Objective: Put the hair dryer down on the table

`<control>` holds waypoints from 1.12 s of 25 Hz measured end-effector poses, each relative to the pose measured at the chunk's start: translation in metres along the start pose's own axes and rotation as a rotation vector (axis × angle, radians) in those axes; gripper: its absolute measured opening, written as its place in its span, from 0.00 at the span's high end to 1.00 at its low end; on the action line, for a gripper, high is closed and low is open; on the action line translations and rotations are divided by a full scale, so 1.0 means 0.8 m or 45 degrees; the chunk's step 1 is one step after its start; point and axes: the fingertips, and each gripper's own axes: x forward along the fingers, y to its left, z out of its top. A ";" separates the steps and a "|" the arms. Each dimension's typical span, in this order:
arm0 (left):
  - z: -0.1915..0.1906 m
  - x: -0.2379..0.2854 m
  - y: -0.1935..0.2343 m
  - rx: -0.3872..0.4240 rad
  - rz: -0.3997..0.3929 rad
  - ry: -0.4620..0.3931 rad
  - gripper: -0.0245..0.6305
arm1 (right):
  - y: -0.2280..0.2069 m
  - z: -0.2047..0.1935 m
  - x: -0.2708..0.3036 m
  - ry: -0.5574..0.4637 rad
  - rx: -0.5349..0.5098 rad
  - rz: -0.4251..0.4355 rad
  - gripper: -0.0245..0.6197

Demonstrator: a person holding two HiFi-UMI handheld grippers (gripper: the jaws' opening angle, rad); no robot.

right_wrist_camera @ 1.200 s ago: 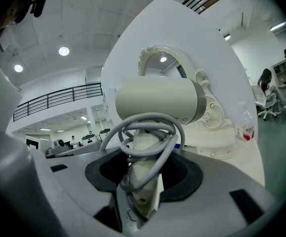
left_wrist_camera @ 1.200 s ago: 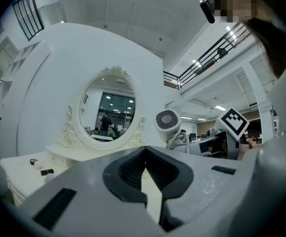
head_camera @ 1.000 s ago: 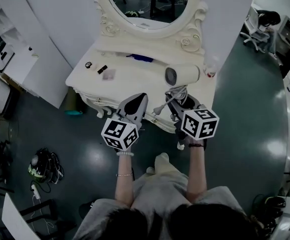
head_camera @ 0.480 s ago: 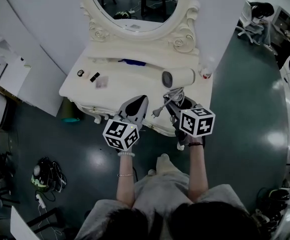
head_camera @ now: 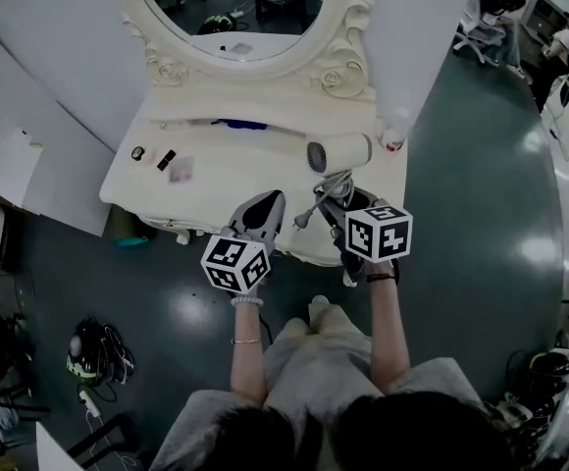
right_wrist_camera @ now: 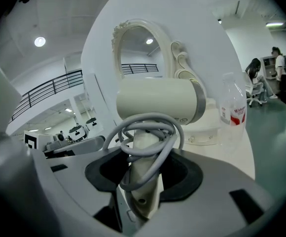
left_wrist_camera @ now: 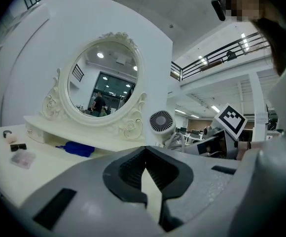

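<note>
A cream hair dryer (head_camera: 338,153) (right_wrist_camera: 158,100) is upright over the right end of the cream dressing table (head_camera: 226,180), its barrel level and its grey cord looped round the handle. My right gripper (head_camera: 341,202) (right_wrist_camera: 143,181) is shut on that handle. The plug (head_camera: 304,222) hangs off the table's front edge. I cannot tell whether the dryer touches the tabletop. My left gripper (head_camera: 262,214) (left_wrist_camera: 144,154) is at the table's front edge, left of the dryer, its tips together with nothing between them. The left gripper view shows the dryer's rear grille (left_wrist_camera: 161,122).
An oval mirror (head_camera: 235,8) stands at the table's back. A clear water bottle (head_camera: 392,137) (right_wrist_camera: 233,112) is just right of the dryer. A blue item (head_camera: 235,124) lies under the mirror. Small cosmetics (head_camera: 166,159) lie on the left of the tabletop. Dark floor surrounds the table.
The head view has slid, so the table and mirror sit lower and further left in the picture. Both grippers and the dryer keep about the same place relative to the table.
</note>
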 end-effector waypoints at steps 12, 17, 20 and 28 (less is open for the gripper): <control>-0.036 0.000 0.038 -0.079 0.022 0.115 0.96 | 0.005 -0.026 0.049 0.134 0.039 0.011 0.67; -0.056 -0.002 0.061 -0.121 0.042 0.160 0.96 | 0.003 -0.050 0.081 0.220 0.044 0.031 0.67; -0.067 -0.004 0.074 -0.142 0.054 0.183 0.96 | 0.002 -0.064 0.097 0.282 0.029 0.017 0.67; -0.085 0.006 0.094 -0.191 0.046 0.222 0.96 | -0.002 -0.077 0.129 0.384 -0.015 0.003 0.67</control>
